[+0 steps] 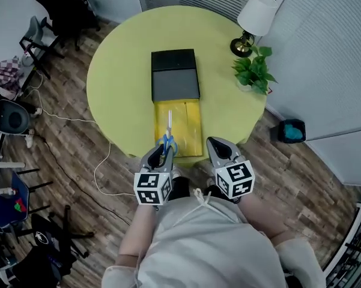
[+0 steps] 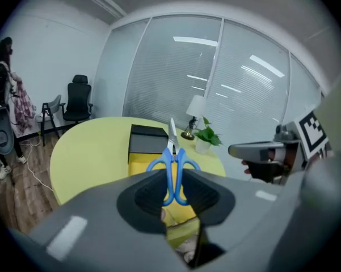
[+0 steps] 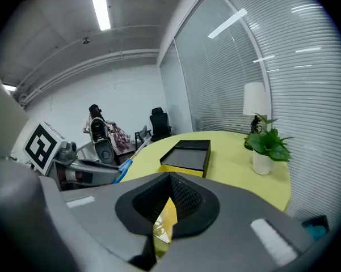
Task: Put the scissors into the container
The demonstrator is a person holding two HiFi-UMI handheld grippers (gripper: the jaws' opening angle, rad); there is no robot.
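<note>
So far, the left hand-held gripper [image 1: 161, 153] is clamped on the blue scissors [image 1: 168, 134], which are poised over the open yellow container [image 1: 189, 122] on the desk [image 1: 117, 71] (right hand-held gripper [image 1: 215, 144] closed, empty), so lowering and release remain.

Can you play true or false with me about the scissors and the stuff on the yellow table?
1. The left gripper holds blue-handled scissors. True.
2. The scissors lie inside the container. False: they are clamped in the left gripper's jaws.
3. A lamp and a green plant stand on the table. True.
4. The table is red and square. False: it is yellow and round.
5. The right gripper holds something too. False: nothing is between its jaws.
</note>
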